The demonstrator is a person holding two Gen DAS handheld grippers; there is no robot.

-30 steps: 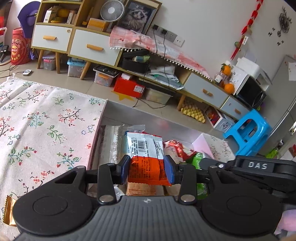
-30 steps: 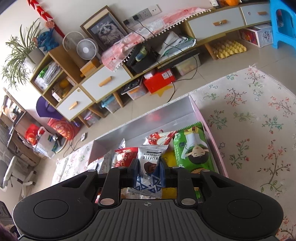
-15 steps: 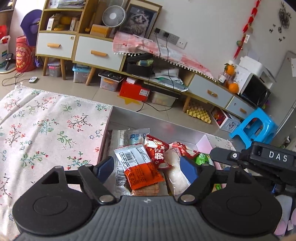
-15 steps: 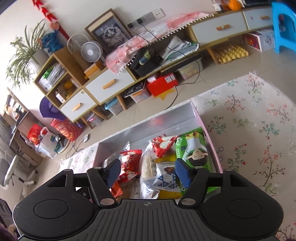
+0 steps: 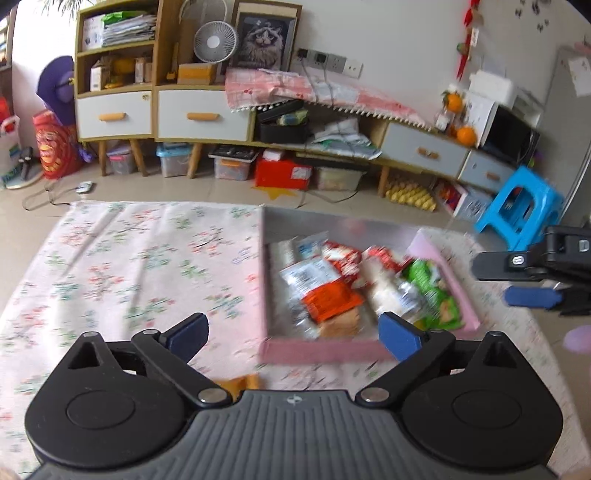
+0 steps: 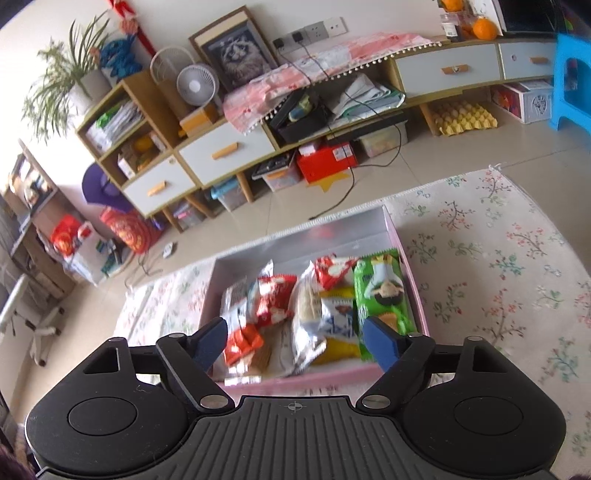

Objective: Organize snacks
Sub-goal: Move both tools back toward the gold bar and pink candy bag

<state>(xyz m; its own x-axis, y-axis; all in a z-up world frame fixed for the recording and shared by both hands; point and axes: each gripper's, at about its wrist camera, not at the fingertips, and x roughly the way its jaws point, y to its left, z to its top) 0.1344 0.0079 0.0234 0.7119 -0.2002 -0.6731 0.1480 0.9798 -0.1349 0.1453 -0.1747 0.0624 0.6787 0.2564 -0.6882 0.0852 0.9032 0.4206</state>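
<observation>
Both the left gripper (image 5: 291,332) and right gripper (image 6: 293,341) are opening, empty, above the pink-rimmed rectangular snack box (image 6: 417,295); bare floral cloth (image 5: 129,266) apparently flanks it.

White wall (image 5: 399,33) at rear with socket strip (image 5: 325,61). Low cabinet run (image 5: 162,110) along wall, white drawers, orange handles. Tiled floor (image 6: 443,155). Floral rug (image 5: 122,266) in foreground. Blue stool (image 5: 517,203) at right. Desk fan (image 6: 195,83) on cabinet.
</observation>
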